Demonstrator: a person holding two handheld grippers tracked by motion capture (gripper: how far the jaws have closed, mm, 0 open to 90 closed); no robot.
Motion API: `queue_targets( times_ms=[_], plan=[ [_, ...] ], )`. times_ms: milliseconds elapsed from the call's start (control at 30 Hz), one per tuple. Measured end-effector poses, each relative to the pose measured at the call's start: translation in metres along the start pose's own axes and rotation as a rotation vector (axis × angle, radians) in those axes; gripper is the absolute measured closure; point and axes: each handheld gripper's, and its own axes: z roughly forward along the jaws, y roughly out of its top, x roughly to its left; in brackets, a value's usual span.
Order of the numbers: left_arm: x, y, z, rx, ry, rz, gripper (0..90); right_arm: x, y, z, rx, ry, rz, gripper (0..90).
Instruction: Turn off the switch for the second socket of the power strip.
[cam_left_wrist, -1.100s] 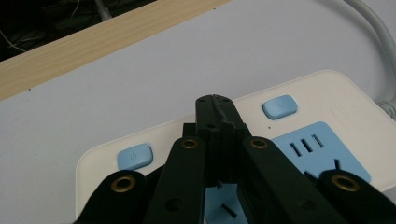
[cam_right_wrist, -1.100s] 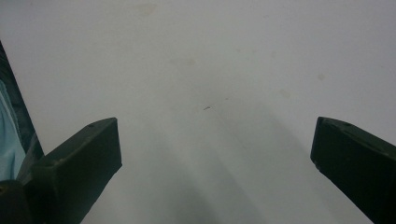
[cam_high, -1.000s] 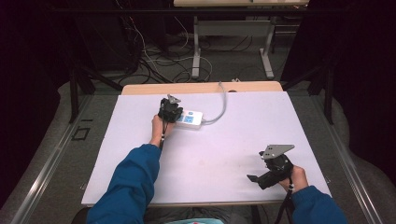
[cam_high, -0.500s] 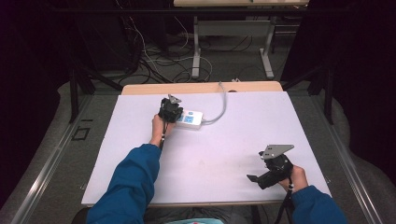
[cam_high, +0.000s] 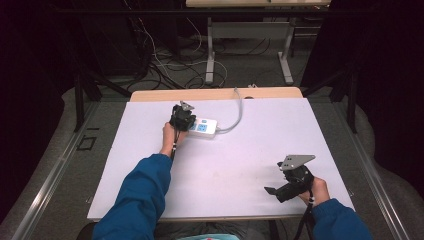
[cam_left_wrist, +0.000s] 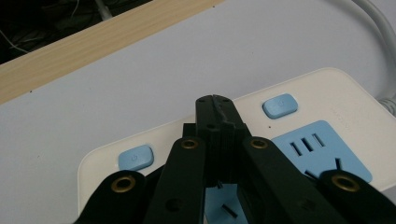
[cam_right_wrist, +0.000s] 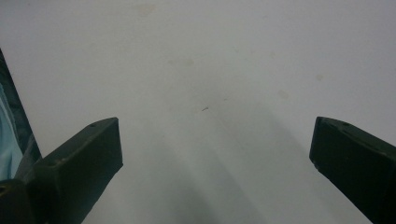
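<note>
A white power strip (cam_high: 204, 127) with blue sockets and blue switch buttons lies on the white table top (cam_high: 260, 150), its grey cable (cam_high: 238, 111) curving off toward the far edge. My left gripper (cam_high: 181, 117) hovers over the strip's left end. In the left gripper view its jaws are shut with nothing between them, tips (cam_left_wrist: 215, 103) over the strip's white face (cam_left_wrist: 322, 88) between two blue buttons (cam_left_wrist: 135, 157) (cam_left_wrist: 280, 105). My right gripper (cam_high: 272, 191) rests near the table's front right, and in the right gripper view its black fingers (cam_right_wrist: 88, 154) stand wide open over bare table.
A wooden strip (cam_high: 215, 94) edges the table's far side. Beyond it the dark floor holds cables and the legs of another table (cam_high: 250, 45). A blue sleeve (cam_high: 142, 195) reaches in from the bottom left.
</note>
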Motion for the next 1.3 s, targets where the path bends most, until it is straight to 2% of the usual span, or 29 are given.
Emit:
queue_targets(
  times_ms=[300,867,1300],
  plan=[
    [0.0007,0.0003,-0.0001,-0.001,-0.001,0.002,90.0,0.0,-0.0001,-0.0005,-0.011,-0.016,-0.001,1.9],
    [-0.0012,0.0004,0.0006,-0.006,0.01,-0.004,90.0,0.0003,-0.0001,-0.0001,-0.01,-0.013,0.003,1.9],
    [-0.0018,0.0013,0.001,-0.003,0.01,0.009,90.0,-0.0001,-0.0002,-0.0003,-0.012,-0.014,0.0,1.9]
  ],
)
